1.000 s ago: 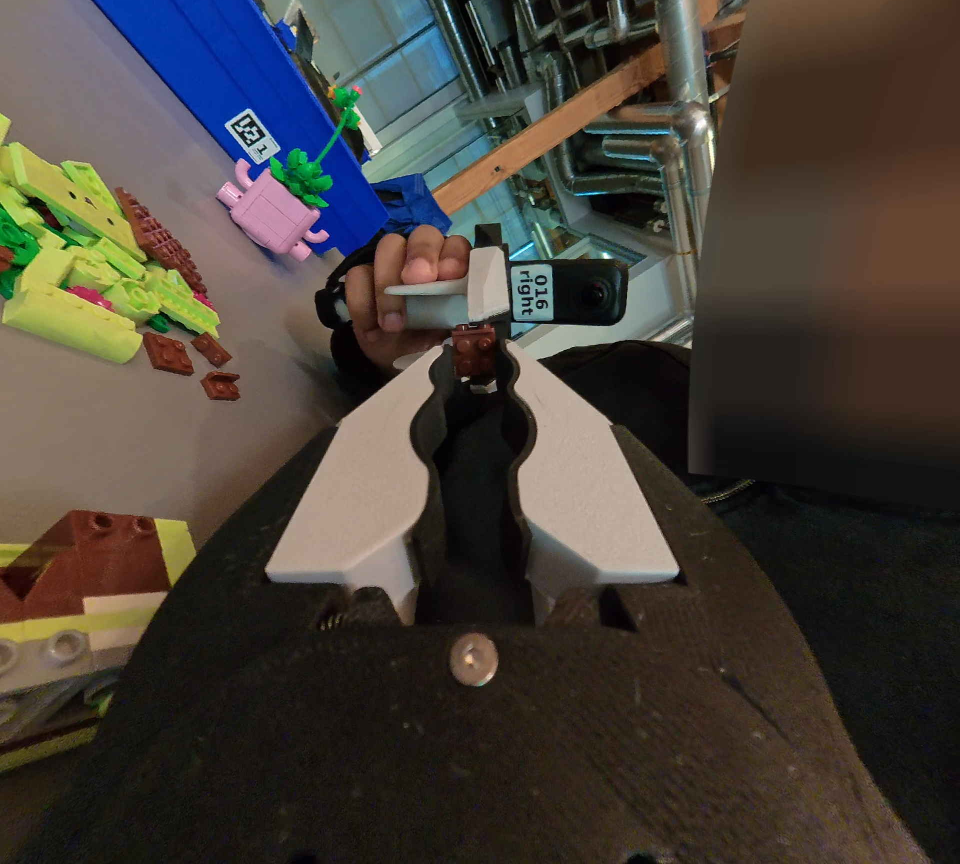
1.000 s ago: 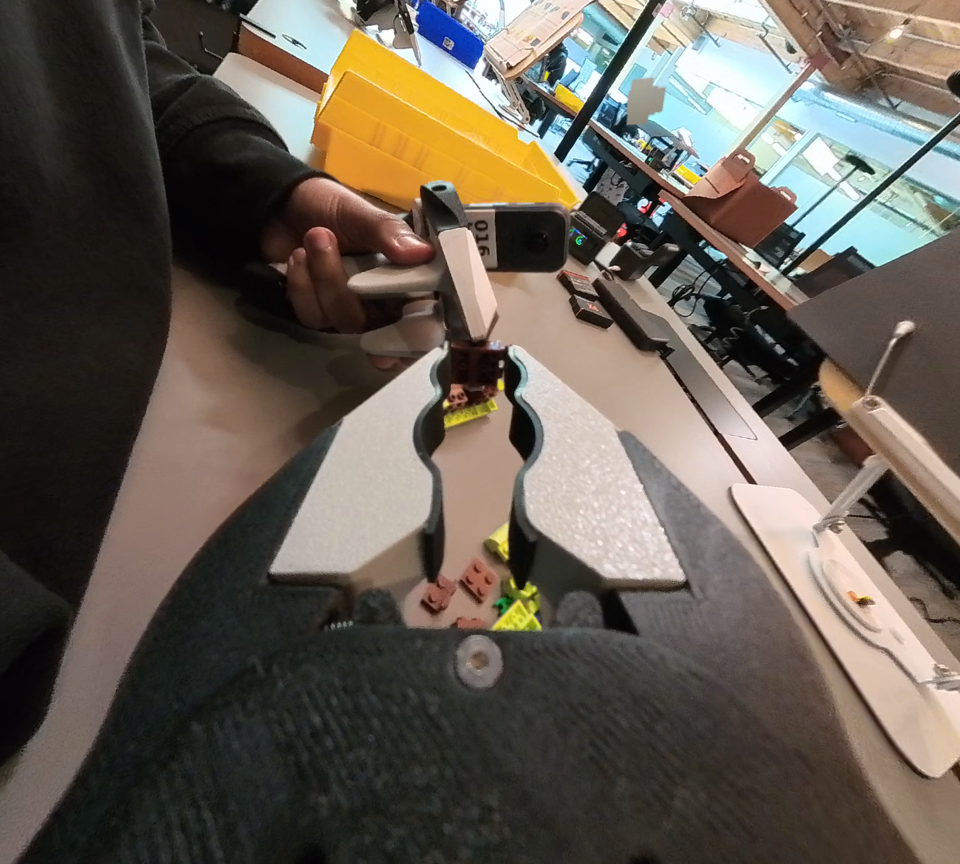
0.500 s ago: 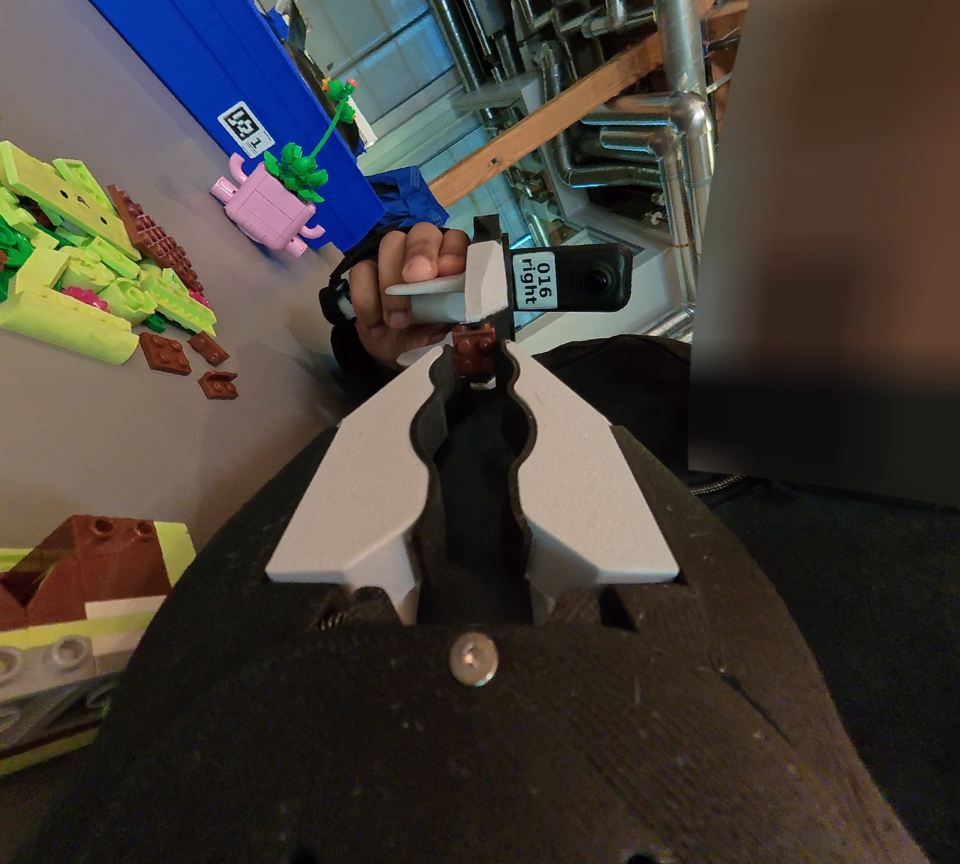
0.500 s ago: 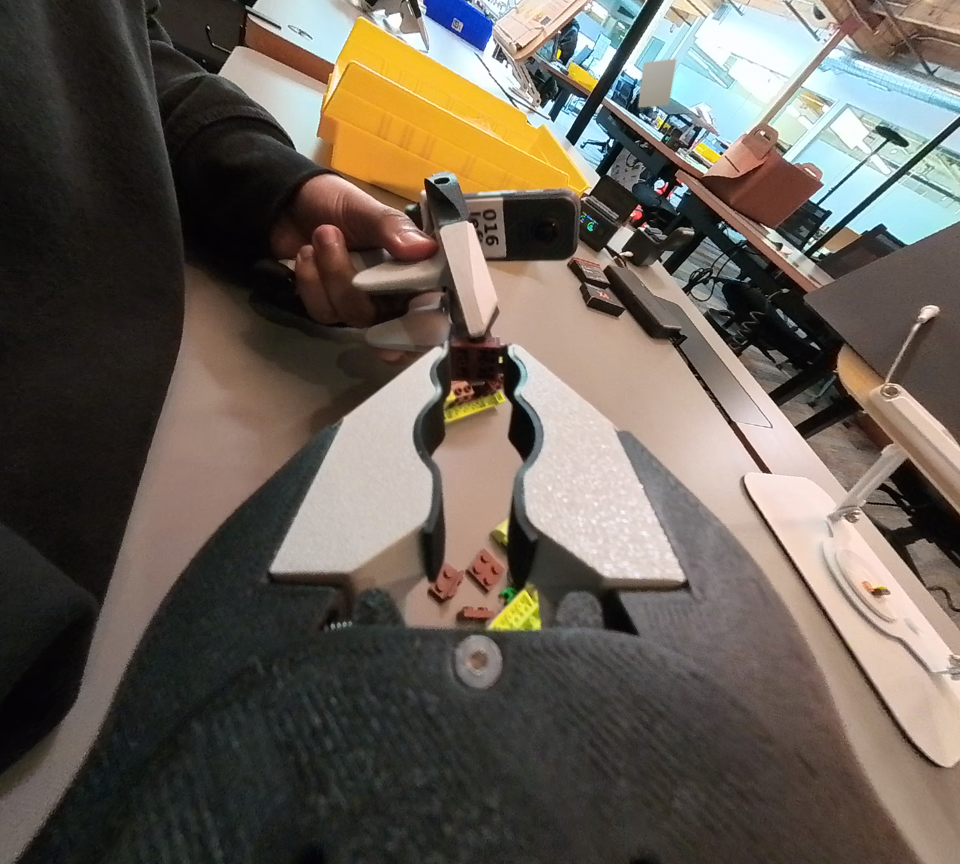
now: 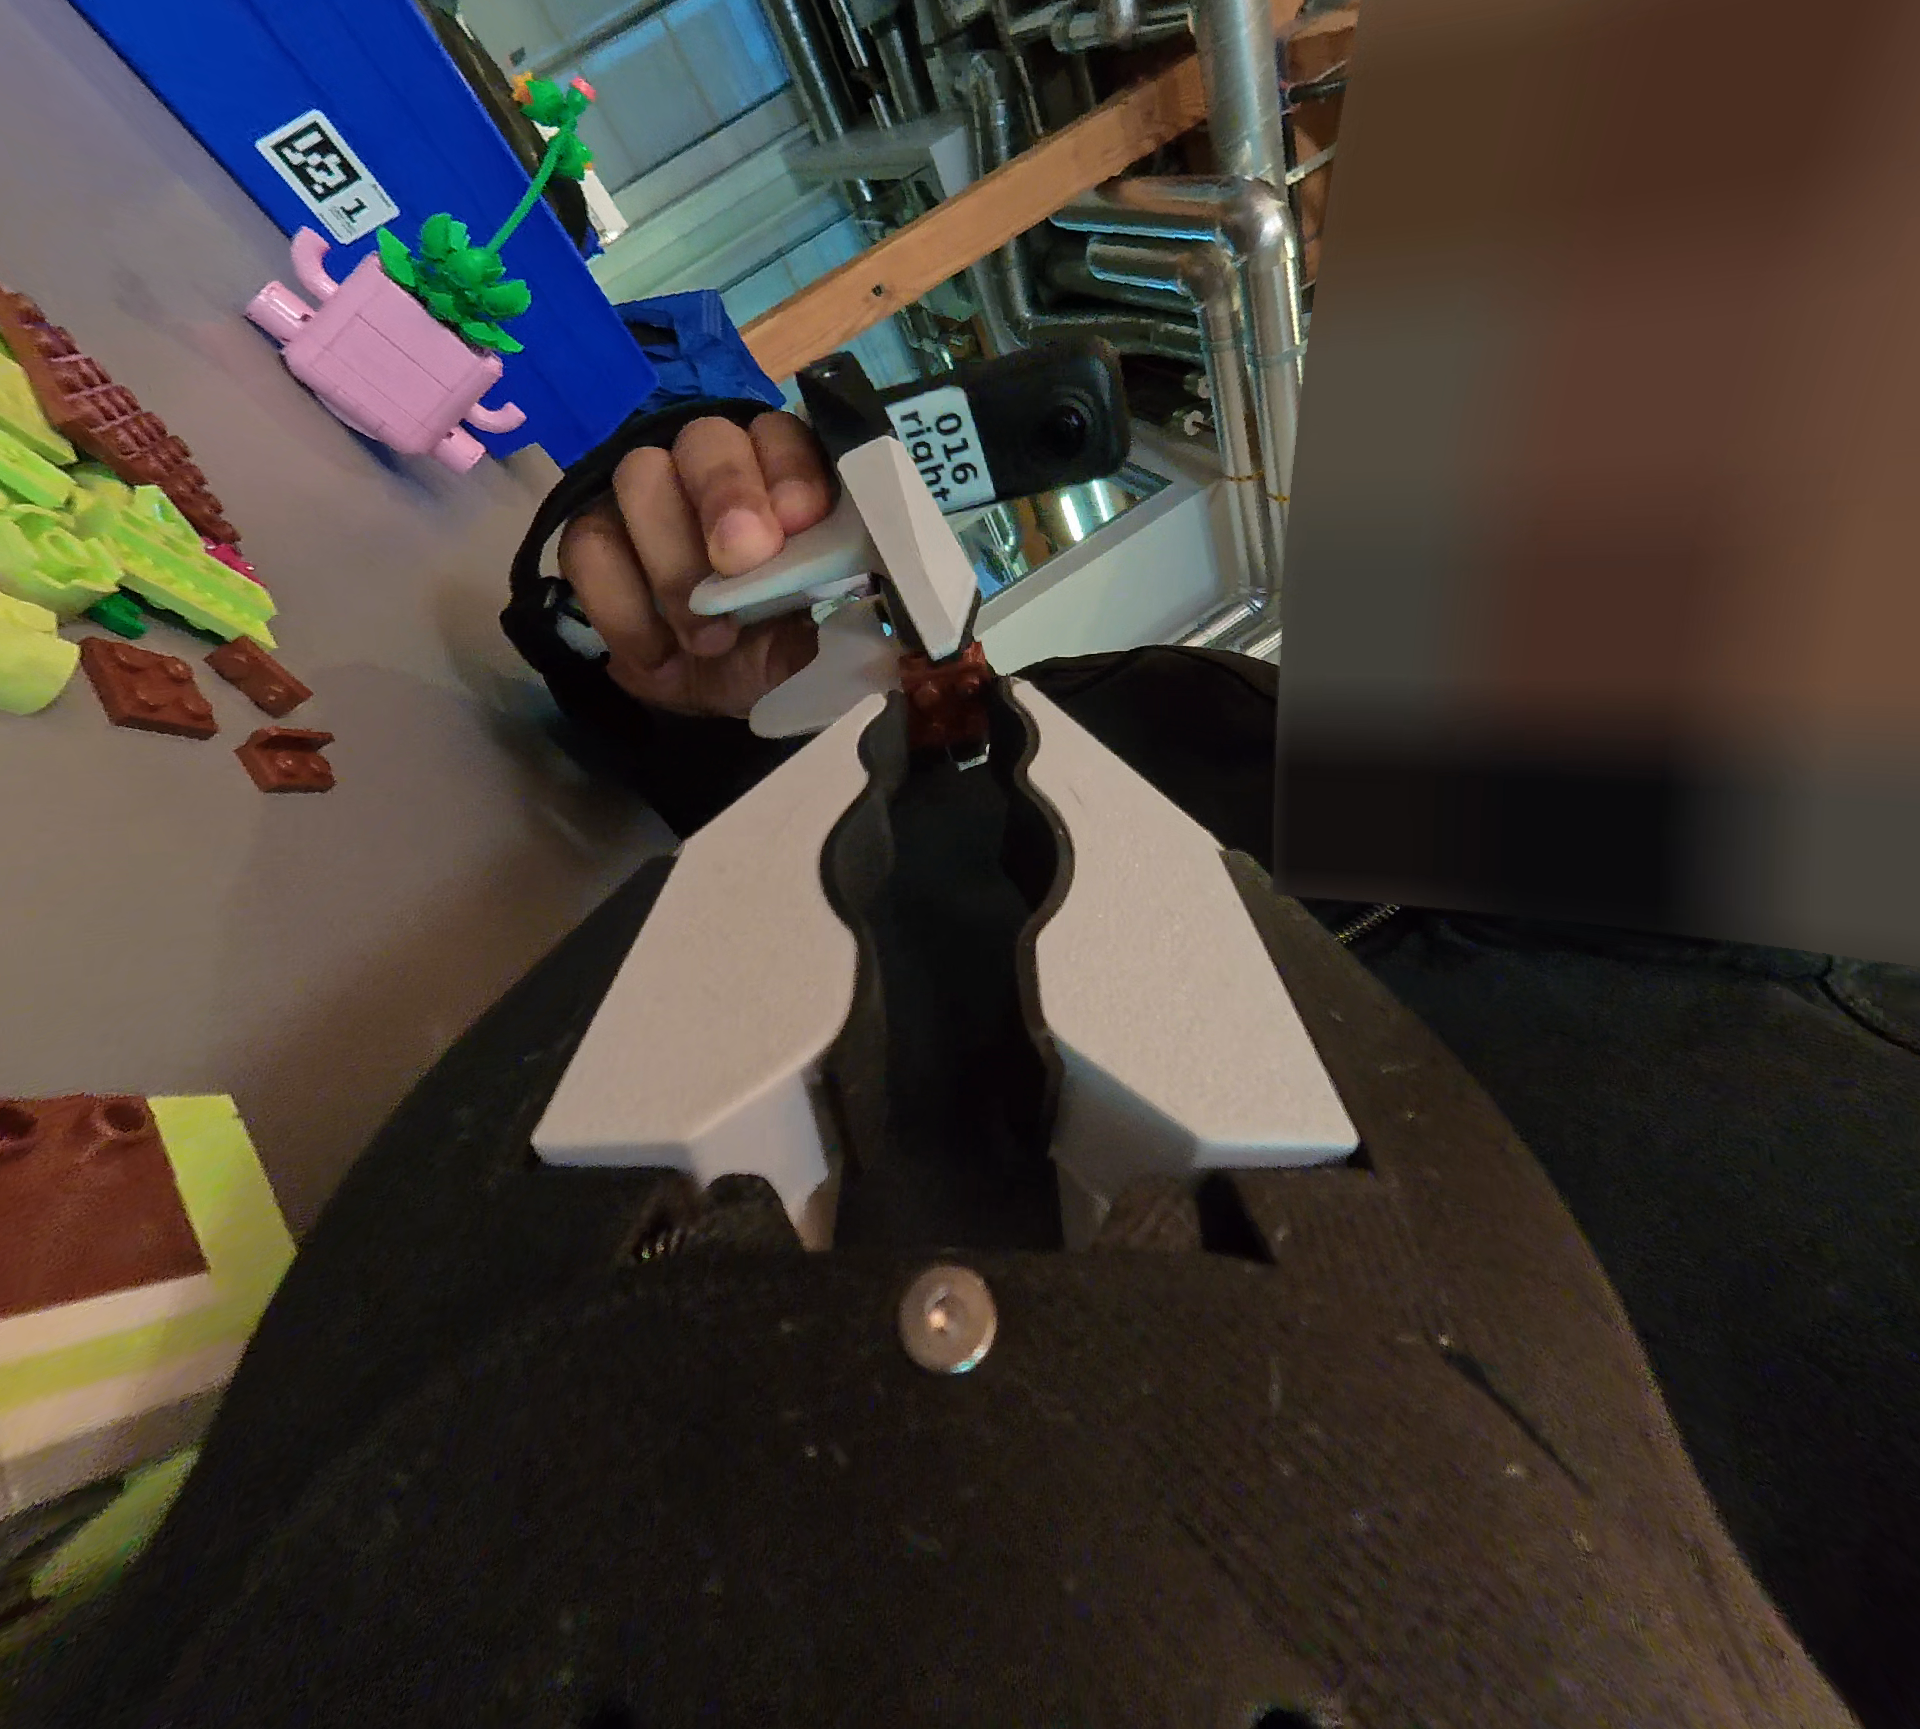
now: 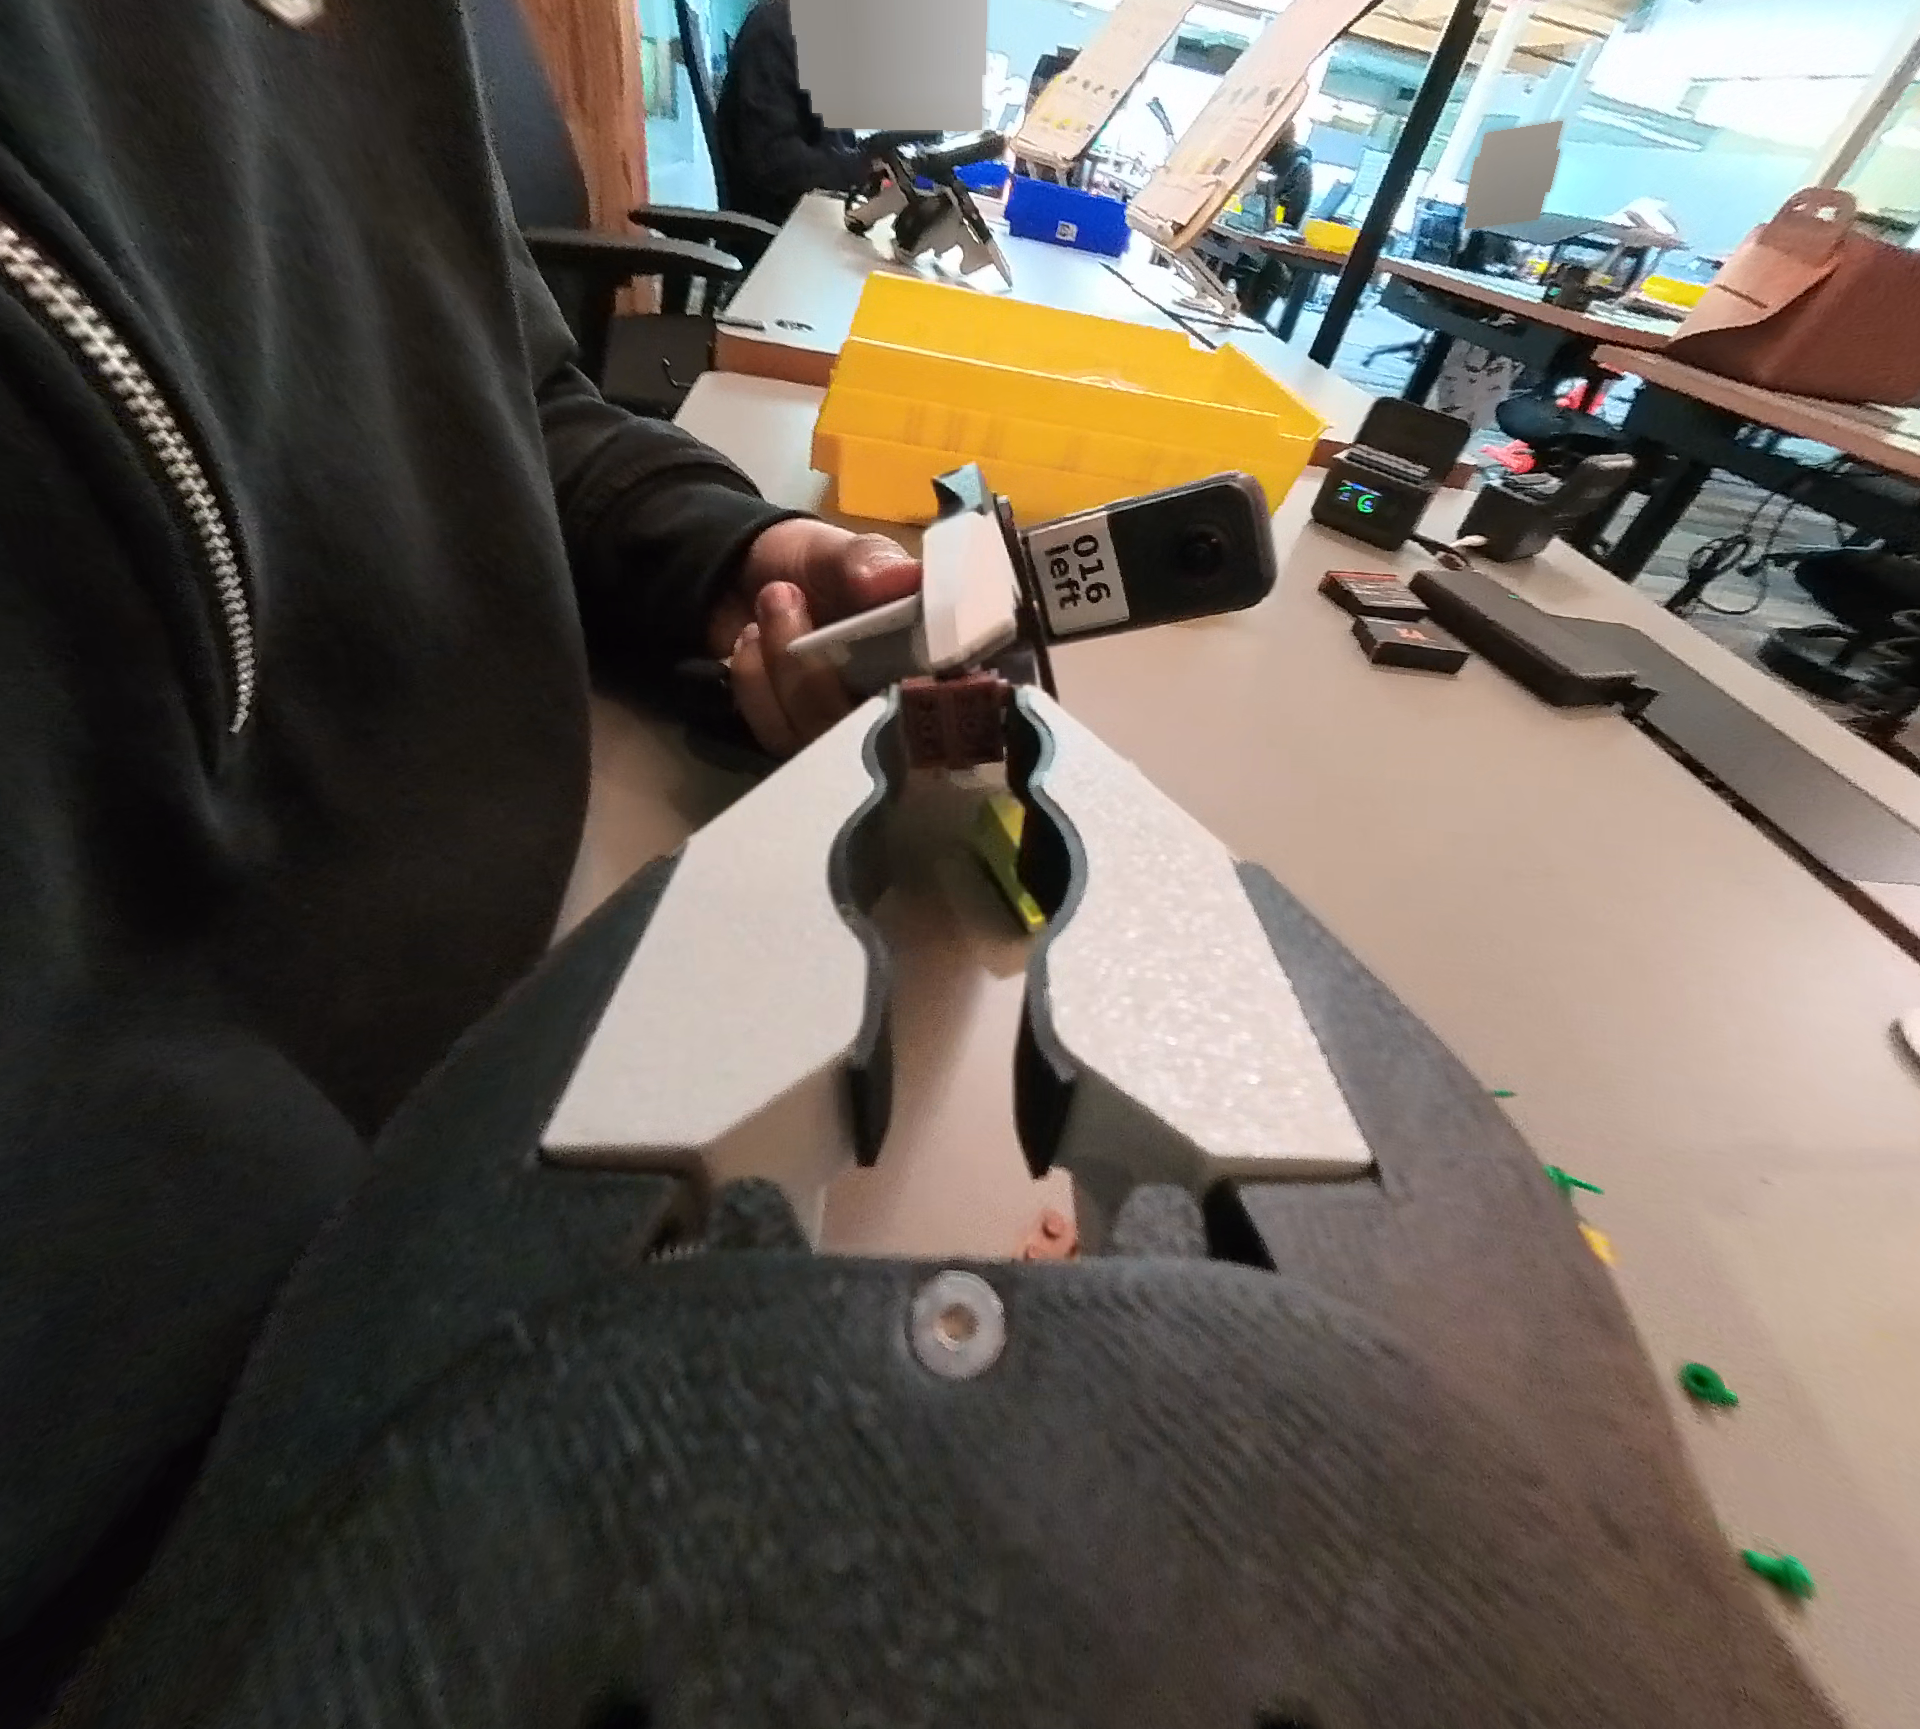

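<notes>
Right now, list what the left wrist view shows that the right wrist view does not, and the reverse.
Only the left wrist view shows the blue bin, the pink brick pot with its green plant, and the lime and brown brick pile. Only the right wrist view shows the yellow bins and a black charger case. Both show the small brown brick piece, gripped between both grippers' fingers.

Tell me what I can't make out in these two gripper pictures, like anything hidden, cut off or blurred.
- Left wrist view: a blur patch covers the right side.
- Left wrist view: the brown and lime block is cut by the left edge.
- Both views: the small brown brick piece sits between the left gripper and right gripper tips; how many bricks it has is unclear.
- Right wrist view: the lime piece is half hidden by a finger.
</notes>
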`<state>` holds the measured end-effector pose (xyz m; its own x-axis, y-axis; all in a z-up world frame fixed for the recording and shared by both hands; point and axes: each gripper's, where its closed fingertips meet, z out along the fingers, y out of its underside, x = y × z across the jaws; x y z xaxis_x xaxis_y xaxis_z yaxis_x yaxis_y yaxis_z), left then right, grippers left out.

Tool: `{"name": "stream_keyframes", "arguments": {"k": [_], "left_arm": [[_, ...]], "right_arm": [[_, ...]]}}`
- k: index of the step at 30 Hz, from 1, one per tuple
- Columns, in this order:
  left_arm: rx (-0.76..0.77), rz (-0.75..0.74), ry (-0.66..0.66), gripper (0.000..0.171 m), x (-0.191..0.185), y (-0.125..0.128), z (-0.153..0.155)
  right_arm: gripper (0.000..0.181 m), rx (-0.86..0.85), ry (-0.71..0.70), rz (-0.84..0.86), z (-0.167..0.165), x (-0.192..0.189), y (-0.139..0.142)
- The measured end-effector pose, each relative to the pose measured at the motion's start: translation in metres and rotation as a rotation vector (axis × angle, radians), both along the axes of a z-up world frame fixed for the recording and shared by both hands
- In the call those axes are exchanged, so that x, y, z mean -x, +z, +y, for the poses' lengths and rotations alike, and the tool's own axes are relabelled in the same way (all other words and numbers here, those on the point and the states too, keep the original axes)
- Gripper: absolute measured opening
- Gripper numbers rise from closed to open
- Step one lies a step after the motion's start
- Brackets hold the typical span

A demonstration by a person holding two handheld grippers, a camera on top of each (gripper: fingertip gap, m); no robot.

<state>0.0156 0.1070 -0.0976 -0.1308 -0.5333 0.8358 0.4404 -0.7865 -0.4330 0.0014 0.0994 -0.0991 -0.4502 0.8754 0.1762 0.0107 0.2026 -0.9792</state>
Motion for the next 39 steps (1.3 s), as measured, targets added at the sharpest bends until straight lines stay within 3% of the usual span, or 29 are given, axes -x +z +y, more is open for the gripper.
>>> {"name": "stream_keyframes", "arguments": {"k": [14, 16, 21, 27, 30, 38, 39], "left_arm": [[-0.003, 0.074, 0.041, 0.011, 0.004, -0.006, 0.004], [0.005, 0.046, 0.071, 0.011, 0.015, -0.004, 0.008], [-0.014, 0.116, 0.094, 0.010, 0.016, -0.009, 0.009], [0.004, 0.124, 0.051, 0.010, 0.006, -0.013, 0.006], [0.017, 0.131, 0.025, 0.011, -0.001, -0.017, 0.004], [0.039, 0.085, 0.027, 0.010, 0.001, -0.015, 0.006], [0.037, 0.064, 0.072, 0.000, 0.010, -0.014, 0.010]], "right_arm": [[0.017, -0.142, -0.063, 0.005, 0.006, 0.000, -0.005], [0.000, -0.149, -0.082, 0.029, 0.013, -0.003, -0.004], [0.048, -0.119, -0.129, 0.058, 0.023, -0.002, 0.001], [0.035, -0.202, -0.092, 0.037, 0.008, 0.003, -0.011], [0.018, -0.220, -0.072, 0.031, 0.003, 0.003, -0.014], [0.019, -0.197, -0.077, -0.004, 0.006, 0.001, -0.012], [0.018, -0.177, -0.096, 0.031, 0.011, -0.002, -0.004]]}}
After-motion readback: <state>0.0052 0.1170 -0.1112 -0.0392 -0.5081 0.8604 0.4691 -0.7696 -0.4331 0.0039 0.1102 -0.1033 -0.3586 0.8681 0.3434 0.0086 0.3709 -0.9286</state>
